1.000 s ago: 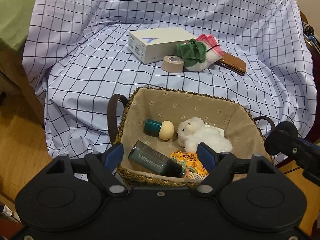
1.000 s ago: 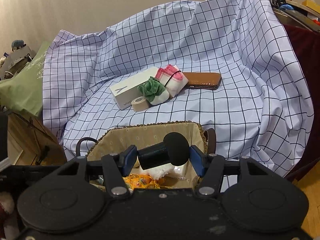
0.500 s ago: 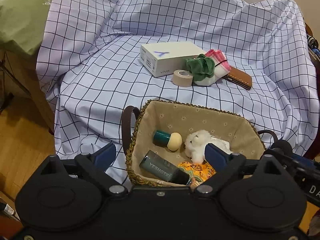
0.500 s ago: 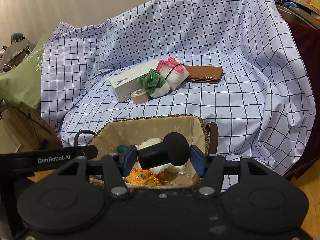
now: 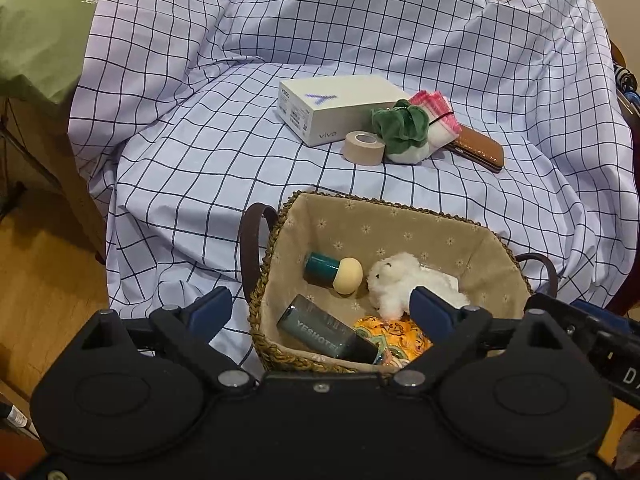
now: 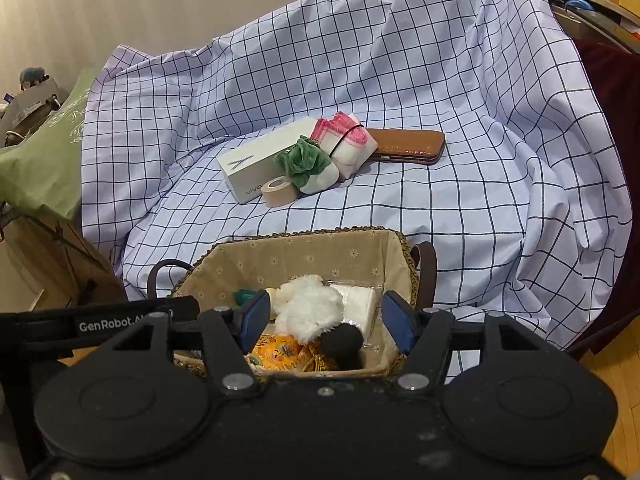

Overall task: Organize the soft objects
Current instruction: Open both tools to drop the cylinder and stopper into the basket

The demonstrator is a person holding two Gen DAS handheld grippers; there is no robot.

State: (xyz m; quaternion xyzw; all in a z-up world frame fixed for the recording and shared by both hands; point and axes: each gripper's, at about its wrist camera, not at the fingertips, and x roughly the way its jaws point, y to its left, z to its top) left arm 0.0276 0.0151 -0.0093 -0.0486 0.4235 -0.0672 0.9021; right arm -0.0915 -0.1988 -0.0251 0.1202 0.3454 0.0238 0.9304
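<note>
A woven basket (image 5: 276, 232) (image 6: 404, 248) with a beige lining stands on the checked sheet. Inside lie a white plush toy (image 5: 400, 280) (image 6: 310, 306), an orange patterned pouch (image 5: 396, 332), a teal bottle with a beige sponge head (image 5: 332, 272) and a dark bottle (image 5: 320, 332). My left gripper (image 5: 320, 306) hangs open over the basket's near edge, holding nothing. My right gripper (image 6: 326, 320) is opening above the basket; a black round-headed tool (image 6: 342, 342) lies loose below, touched by neither pad. A green scrunchie (image 5: 400, 124) and a pink-edged folded cloth (image 5: 436, 114) lie further back.
Behind the basket are a white phone box (image 5: 336, 106), a beige tape roll (image 5: 364, 148) and a brown wallet (image 5: 480, 148). The sheet (image 5: 200, 168) drapes over a seat with raised back and sides. A green cushion (image 5: 44, 36) lies at left; wooden floor below.
My right gripper's jaws have spread and the black tool has dropped from between them into the basket. My left gripper's jaws have widened.
</note>
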